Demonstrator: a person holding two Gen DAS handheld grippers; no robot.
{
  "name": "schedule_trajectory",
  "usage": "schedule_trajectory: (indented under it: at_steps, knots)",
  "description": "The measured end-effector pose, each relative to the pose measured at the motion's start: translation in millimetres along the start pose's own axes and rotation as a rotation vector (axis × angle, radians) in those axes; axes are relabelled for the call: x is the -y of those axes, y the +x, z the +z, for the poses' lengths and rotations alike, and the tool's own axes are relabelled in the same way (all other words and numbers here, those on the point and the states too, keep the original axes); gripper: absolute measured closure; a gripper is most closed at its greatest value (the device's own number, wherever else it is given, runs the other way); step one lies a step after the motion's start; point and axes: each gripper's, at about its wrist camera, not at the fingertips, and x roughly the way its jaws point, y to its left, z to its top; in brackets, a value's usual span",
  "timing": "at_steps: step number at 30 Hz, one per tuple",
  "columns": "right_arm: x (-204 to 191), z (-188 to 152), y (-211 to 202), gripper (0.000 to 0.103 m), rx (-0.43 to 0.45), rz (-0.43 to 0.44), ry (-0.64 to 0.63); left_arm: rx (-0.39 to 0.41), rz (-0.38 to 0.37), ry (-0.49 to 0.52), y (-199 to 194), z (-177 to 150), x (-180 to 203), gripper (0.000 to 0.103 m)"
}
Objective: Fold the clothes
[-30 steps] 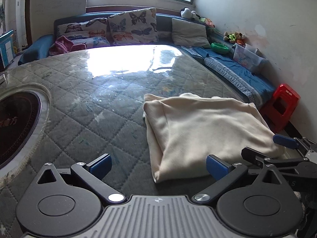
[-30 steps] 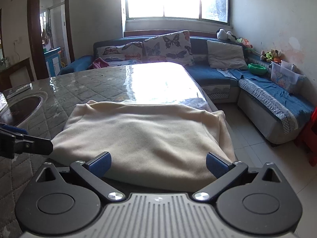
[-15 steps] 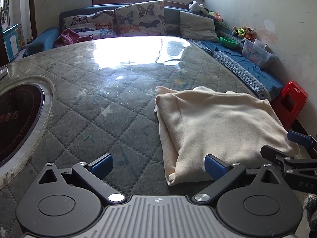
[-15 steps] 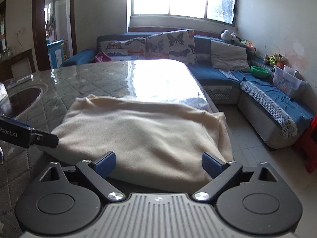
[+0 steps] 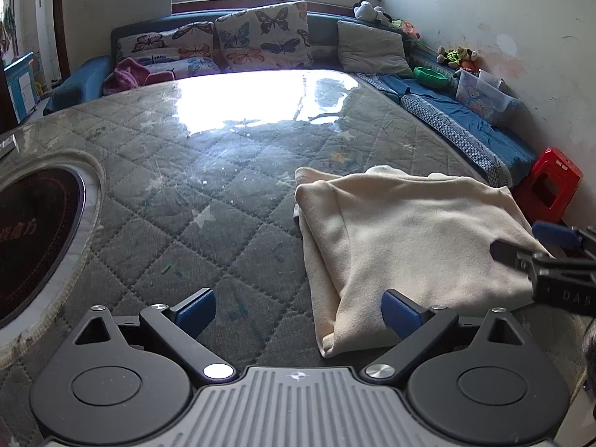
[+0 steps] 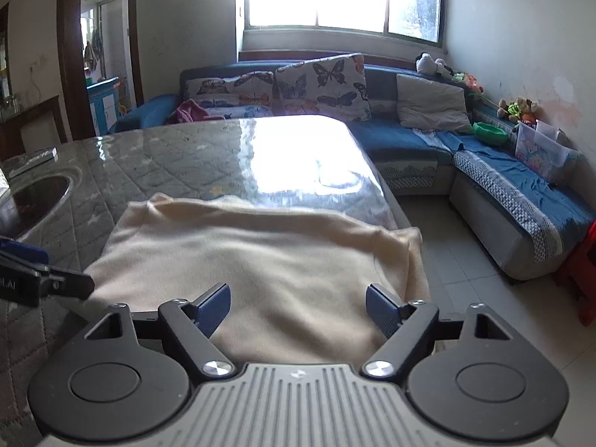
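Item: your cream fleece garment (image 5: 417,238), folded rectangle on the quilted grey table (image 5: 223,205); both jaws open, empty, now withdrawn slightly nearer; fold apparently complete.

**Camera placement**

Left wrist: low over quilted table (image 5: 231,201), facing sofa (image 5: 372,48) and window. Right wrist: close above cream garment (image 6: 260,260) at table's right edge, same heading. Shared: garment, sofa.
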Motion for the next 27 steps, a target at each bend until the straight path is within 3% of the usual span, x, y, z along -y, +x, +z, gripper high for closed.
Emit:
schedule_trajectory:
  at_steps: [4, 8, 16, 21, 27]
  knots:
    - [-2.3, 9.0, 9.9, 0.028, -0.003, 0.02, -0.013, -0.001, 0.004, 0.009, 0.7, 1.3, -0.1, 0.006]
    - [-5.4, 12.9, 24.7, 0.041, -0.03, 0.041, -0.031, -0.01, 0.004, 0.017, 3.6, -0.1, -0.6, 0.006]
    - [-9.0, 28.5, 44.9, 0.048, -0.046, 0.074, -0.061, -0.026, -0.003, 0.019, 6.9, 0.0, -1.2, 0.006]
    - [-9.0, 41.5, 64.1, 0.059, -0.055, 0.078, -0.049, -0.037, -0.006, 0.012, 9.4, -0.5, -2.1, 0.005]
    - [-14.4, 47.1, 80.3, 0.059, -0.074, 0.07, -0.051, -0.041, -0.004, 0.009, 8.5, -0.2, -2.0, 0.005]
